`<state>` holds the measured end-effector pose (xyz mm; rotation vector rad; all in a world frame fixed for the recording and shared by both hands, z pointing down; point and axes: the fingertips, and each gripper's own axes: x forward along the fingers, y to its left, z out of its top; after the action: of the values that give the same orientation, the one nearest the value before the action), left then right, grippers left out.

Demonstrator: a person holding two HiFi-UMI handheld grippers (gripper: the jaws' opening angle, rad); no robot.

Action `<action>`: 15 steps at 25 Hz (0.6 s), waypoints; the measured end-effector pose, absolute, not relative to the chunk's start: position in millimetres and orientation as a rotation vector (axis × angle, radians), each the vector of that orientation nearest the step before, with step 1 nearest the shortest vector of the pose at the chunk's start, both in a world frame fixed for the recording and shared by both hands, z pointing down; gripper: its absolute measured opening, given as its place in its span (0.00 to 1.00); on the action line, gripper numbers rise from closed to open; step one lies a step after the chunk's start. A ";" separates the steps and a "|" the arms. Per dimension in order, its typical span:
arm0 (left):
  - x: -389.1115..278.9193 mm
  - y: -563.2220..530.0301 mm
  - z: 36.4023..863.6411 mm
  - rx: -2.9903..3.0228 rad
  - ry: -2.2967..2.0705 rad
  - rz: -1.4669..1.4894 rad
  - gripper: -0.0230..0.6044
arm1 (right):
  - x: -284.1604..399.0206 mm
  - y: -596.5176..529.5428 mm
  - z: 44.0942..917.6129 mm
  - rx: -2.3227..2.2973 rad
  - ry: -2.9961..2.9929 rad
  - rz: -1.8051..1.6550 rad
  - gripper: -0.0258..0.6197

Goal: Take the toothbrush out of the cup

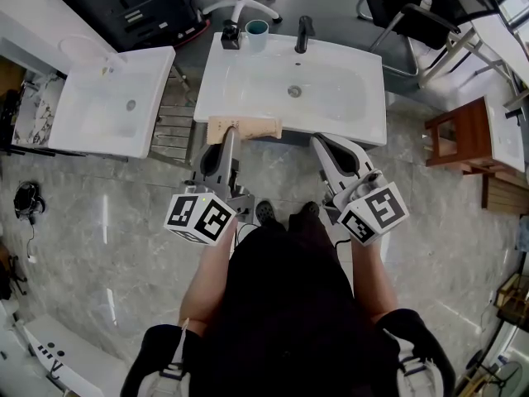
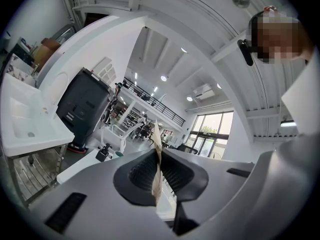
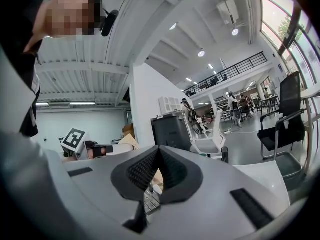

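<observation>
A teal cup stands at the back rim of the white sink in the head view, beside a small black holder. I cannot make out a toothbrush in the cup. The cup shows small and far off in the left gripper view. My left gripper is at the sink's front edge, shut on a thin tan sheet. The left gripper view shows that sheet edge-on between the pads. My right gripper is level beside it, shut with nothing in it, its pads touching.
A black faucet rises at the sink's back. A second white sink stands to the left, with a wire rack between the two. A wooden stool is at the right, and office chairs stand behind.
</observation>
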<state>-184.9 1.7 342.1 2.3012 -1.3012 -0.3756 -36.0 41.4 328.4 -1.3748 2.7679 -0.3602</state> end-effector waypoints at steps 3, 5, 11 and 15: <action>-186.2 1.1 342.2 2.300 -1.299 -0.379 0.09 | -37.3 41.0 328.2 -1.380 2.768 -0.360 0.09; -187.1 0.3 341.7 2.300 -1.300 -0.383 0.09 | -37.6 40.4 328.1 -1.382 2.771 -0.358 0.09; -189.9 -0.5 342.3 2.293 -1.303 -0.385 0.09 | -40.7 39.7 328.8 -1.378 2.779 -0.360 0.09; -190.4 -2.7 343.3 2.293 -1.302 -0.385 0.09 | -42.1 38.6 330.3 -1.373 2.788 -0.368 0.09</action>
<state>-190.4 -2.7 343.3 2.2929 -1.3022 -0.3851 -42.1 38.6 330.3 -1.3726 2.7880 -0.3682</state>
